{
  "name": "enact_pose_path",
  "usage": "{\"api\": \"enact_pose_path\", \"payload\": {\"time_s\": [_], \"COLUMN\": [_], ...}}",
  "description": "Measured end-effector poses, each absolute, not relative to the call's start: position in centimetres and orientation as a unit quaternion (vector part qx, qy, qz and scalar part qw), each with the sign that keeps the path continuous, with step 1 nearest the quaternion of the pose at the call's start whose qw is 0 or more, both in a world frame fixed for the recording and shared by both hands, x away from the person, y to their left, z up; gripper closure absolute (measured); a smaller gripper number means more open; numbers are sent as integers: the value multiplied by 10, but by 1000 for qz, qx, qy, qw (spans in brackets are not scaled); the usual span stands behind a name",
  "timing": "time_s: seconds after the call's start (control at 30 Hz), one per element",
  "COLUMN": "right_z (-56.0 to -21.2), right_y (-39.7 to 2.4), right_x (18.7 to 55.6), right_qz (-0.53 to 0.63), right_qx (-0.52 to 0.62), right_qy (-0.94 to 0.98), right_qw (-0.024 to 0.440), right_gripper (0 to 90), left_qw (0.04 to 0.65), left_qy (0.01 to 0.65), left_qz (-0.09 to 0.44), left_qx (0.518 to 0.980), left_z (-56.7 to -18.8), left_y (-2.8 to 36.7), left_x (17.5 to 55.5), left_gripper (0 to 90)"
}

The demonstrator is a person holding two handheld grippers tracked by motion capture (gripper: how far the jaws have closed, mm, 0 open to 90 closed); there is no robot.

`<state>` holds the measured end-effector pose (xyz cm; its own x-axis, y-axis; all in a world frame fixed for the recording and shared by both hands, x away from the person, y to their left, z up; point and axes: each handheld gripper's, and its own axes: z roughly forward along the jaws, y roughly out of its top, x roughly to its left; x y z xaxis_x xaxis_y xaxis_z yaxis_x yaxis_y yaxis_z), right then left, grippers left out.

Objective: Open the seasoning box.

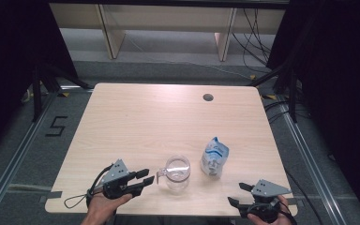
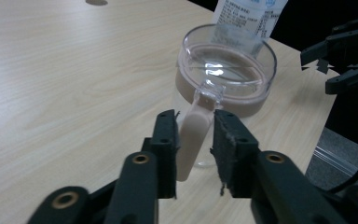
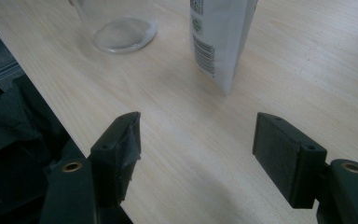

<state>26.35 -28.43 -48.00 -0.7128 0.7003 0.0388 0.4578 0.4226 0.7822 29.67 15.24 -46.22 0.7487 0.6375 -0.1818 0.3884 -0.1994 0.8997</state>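
Near the front edge of the pale wood-grain counter (image 1: 136, 122) stands a clear plastic measuring jug (image 1: 177, 172) with a flat, cloudy-white handle (image 2: 192, 135), upright and seemingly empty. Its handle points toward the left gripper (image 1: 146, 179), and in the left gripper view the handle sits between the two black pads, the left one touching or nearly touching it while a slim gap shows at the right; the jaws are narrowed about it but I would not call the grip seated. The jug looks light and stiff, its smooth walls likely slippery, so the handle is the sensible place to take hold, high up near the rim where it joins the body; being thin plastic, it may twist or tip if pinched low. Just beside the jug, toward the right, stands a white and blue soft pouch (image 1: 214, 157) with printed text, upright, probably pliable and easily toppled. The right gripper (image 1: 239, 194) rests at the counter's near right corner, jaws spread wide with nothing between them. A round cable hole (image 1: 208, 97) sits near the far edge; beyond lie grey floor (image 1: 178, 70), light wooden furniture legs and dark curtains at both sides.
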Motion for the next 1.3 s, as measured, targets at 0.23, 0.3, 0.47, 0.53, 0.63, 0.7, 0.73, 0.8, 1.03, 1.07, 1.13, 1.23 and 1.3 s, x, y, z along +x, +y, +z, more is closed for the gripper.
{"api": "enact_pose_path", "payload": {"time_s": [0.23,0.3,0.47,0.53,0.63,0.7,0.73,0.8,1.03,1.07,1.13,1.23,1.3], "right_z": [-481,-481,-481,-481,-480,-480,-480,-480,-479,-479,-479,-480,-480], "right_y": [-280,-280,-279,-277,-274,-271,-270,-268,-260,-260,-258,-258,-258], "right_x": [261,261,263,263,262,260,260,260,257,257,257,258,258], "right_qz": [408,407,411,409,410,410,410,410,408,409,412,415,411], "right_qx": [352,351,339,337,332,333,327,322,312,308,304,300,304], "right_qy": [831,831,832,834,836,837,839,841,846,846,846,847,847], "right_qw": [142,143,153,152,149,146,143,146,144,144,148,140,147], "right_gripper": [331,330,323,324,333,350,355,370,430,431,433,433,433], "left_qw": [539,535,537,541,542,547,543,544,538,540,537,539,535], "left_qy": [331,331,332,323,332,326,332,331,319,316,320,321,320], "left_qz": [122,128,132,135,134,133,135,134,138,136,135,133,137], "left_qx": [765,766,764,765,760,760,759,759,768,768,769,768,770], "left_z": [-455,-453,-450,-449,-447,-447,-446,-445,-445,-446,-447,-450,-450], "left_y": [146,143,137,135,131,130,129,126,120,119,119,118,118], "left_x": [296,297,301,304,306,309,308,309,308,308,308,309,309], "left_gripper": [838,866,893,893,893,893,893,893,893,893,893,893,893]}}
